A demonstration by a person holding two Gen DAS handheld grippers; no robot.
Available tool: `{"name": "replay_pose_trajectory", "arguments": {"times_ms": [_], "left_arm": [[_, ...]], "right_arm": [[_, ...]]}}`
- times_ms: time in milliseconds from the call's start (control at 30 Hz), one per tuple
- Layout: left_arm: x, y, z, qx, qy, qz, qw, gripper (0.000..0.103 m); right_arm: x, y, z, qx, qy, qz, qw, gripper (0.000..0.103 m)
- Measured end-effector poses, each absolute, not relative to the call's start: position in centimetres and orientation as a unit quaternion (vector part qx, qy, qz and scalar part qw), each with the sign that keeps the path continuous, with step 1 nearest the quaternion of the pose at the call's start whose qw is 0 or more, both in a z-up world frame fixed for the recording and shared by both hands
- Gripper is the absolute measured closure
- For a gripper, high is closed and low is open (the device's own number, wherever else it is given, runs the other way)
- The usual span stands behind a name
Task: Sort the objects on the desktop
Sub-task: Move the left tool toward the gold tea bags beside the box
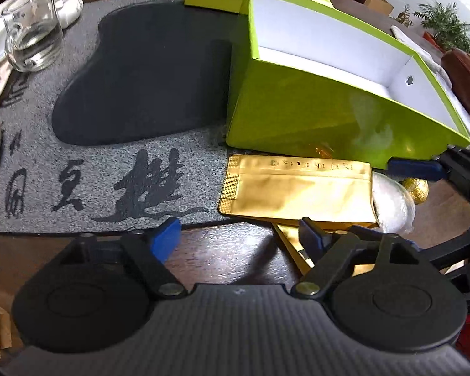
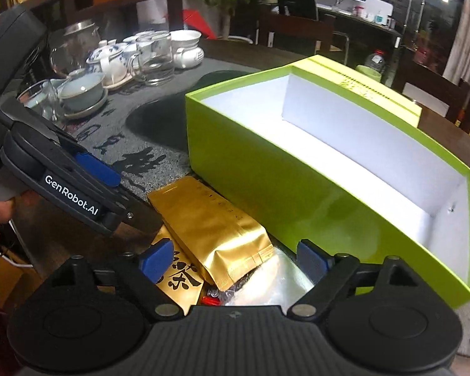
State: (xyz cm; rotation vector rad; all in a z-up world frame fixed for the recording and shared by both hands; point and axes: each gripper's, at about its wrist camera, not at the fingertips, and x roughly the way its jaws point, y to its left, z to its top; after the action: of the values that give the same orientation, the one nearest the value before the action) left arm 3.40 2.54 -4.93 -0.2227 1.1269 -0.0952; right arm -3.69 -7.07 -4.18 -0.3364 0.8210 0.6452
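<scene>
The left claw (image 1: 238, 235) hangs low over the near edge of the worktop (image 1: 228, 250) with its blue pads partly spread and nothing between them; its right-hand pad sits just at the lower edge of the gold foil pouch (image 1: 297, 191) without pressing on it. The right claw (image 2: 235, 260) is likewise partly open and empty, straddling the crimped bottom end of that same gold foil pouch (image 2: 213, 228), with a second gold packet (image 2: 178, 279) printed in black characters half hidden beneath it. From where I stand the pouch looks light and puffy, its foil smooth and likely slippery, so I'd judge the flat sealed end strips the safest place to pinch, since squeezing the belly would probably just crumple it. Beside it lie a silvery plastic-wrapped bundle (image 1: 391, 200), soft-looking and crinkly, and a small gold foil ball (image 1: 416, 189), which may roll if nudged. Just behind them all stands the open lime-green box (image 1: 297, 119), its white inside bare, stiff cardboard that seems the natural place for these things. Farther off, on the grey stone tea tray (image 1: 109, 188), glass cups and porcelain teaware (image 2: 134, 59) stand well apart from the work, fragile if bumped.
</scene>
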Motion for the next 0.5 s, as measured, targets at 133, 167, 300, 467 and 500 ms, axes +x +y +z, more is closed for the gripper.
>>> {"name": "replay_pose_trajectory", "arguments": {"times_ms": [133, 167, 300, 467, 500], "left_arm": [[3.8, 3.0, -5.2, -0.116, 0.534, -0.048, 0.836, 0.025], [3.9, 3.1, -5.2, -0.118, 0.534, -0.049, 0.836, 0.025], [4.0, 3.3, -5.2, -0.123, 0.531, -0.048, 0.837, 0.025], [4.1, 3.6, -5.0, -0.127, 0.529, -0.047, 0.838, 0.025], [4.1, 3.7, -5.0, -0.126, 0.529, -0.046, 0.838, 0.025]], "right_arm": [[-3.1, -6.9, -4.7, -0.163, 0.401, 0.316, 0.845, 0.024], [-3.0, -6.8, -4.8, -0.164, 0.402, 0.317, 0.843, 0.027], [-2.5, -6.8, -5.0, -0.164, 0.407, 0.321, 0.839, 0.036], [-1.6, -7.0, -5.0, -0.147, 0.42, 0.331, 0.832, 0.047], [-1.5, -7.0, -5.0, -0.143, 0.422, 0.334, 0.831, 0.05]]}}
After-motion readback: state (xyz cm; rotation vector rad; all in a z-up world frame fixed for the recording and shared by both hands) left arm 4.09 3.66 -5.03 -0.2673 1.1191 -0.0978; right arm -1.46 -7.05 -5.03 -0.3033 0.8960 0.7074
